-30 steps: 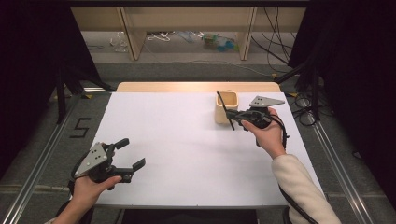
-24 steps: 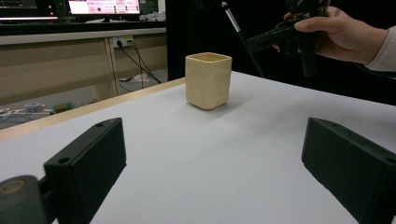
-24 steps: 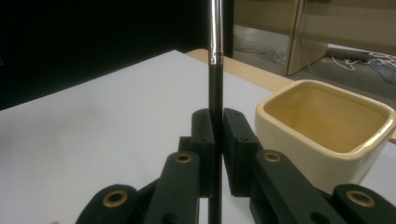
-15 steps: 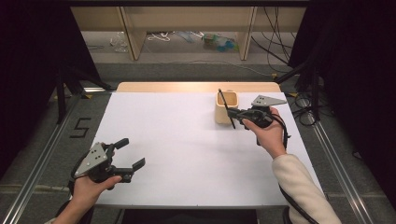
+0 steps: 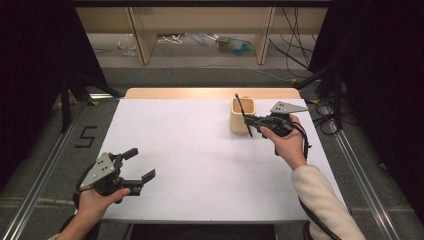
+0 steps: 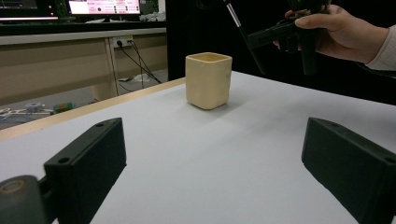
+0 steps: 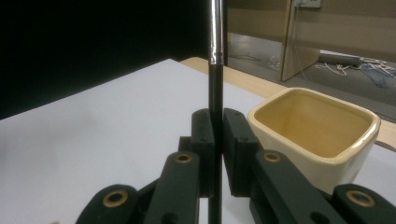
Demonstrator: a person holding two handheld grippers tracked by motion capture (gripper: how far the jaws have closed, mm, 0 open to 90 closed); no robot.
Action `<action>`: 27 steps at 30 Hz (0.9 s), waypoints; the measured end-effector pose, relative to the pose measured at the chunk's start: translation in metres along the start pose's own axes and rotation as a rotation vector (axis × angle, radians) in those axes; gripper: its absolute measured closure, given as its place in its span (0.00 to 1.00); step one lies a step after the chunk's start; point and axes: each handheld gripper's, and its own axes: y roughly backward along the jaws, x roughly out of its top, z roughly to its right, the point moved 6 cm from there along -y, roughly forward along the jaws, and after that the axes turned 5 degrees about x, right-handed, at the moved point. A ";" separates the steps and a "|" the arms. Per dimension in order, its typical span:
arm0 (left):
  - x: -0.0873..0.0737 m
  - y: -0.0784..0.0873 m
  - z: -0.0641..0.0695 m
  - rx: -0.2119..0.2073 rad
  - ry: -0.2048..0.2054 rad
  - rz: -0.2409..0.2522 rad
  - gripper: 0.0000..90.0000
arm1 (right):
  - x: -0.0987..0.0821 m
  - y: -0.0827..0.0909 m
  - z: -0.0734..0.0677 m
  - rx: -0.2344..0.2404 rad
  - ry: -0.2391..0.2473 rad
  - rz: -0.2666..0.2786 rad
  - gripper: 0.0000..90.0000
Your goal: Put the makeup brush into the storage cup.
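A cream square cup (image 5: 241, 117) (image 6: 208, 79) (image 7: 317, 135) stands on the white table toward the far right. My right gripper (image 5: 253, 123) (image 7: 217, 133) hovers just beside the cup, shut on a thin black pen (image 5: 243, 114) (image 7: 215, 84) with a silver band; the pen stands roughly upright between the jaws, above the table. The left gripper view shows that pen (image 6: 243, 35) held beside and above the cup, not inside it. My left gripper (image 5: 141, 166) (image 6: 215, 168) is open near the front left corner, low over the table, with nothing between its jaws.
The white table top (image 5: 190, 150) spreads wide between the two hands, with a wooden strip (image 5: 200, 93) along its far edge. Wooden shelf legs (image 5: 142, 35) and loose cables (image 5: 300, 45) lie on the floor beyond. Dark curtains flank both sides.
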 end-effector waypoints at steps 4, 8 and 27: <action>0.000 0.000 0.000 0.000 0.000 -0.001 0.07 | -0.001 0.002 0.000 -0.008 -0.009 -0.017 0.94; 0.000 0.000 0.000 0.000 0.001 -0.001 0.07 | 0.001 0.002 0.002 -0.020 -0.001 0.004 0.94; 0.000 0.000 0.000 -0.001 -0.003 -0.001 0.07 | 0.004 0.005 0.003 -0.027 -0.022 0.009 0.94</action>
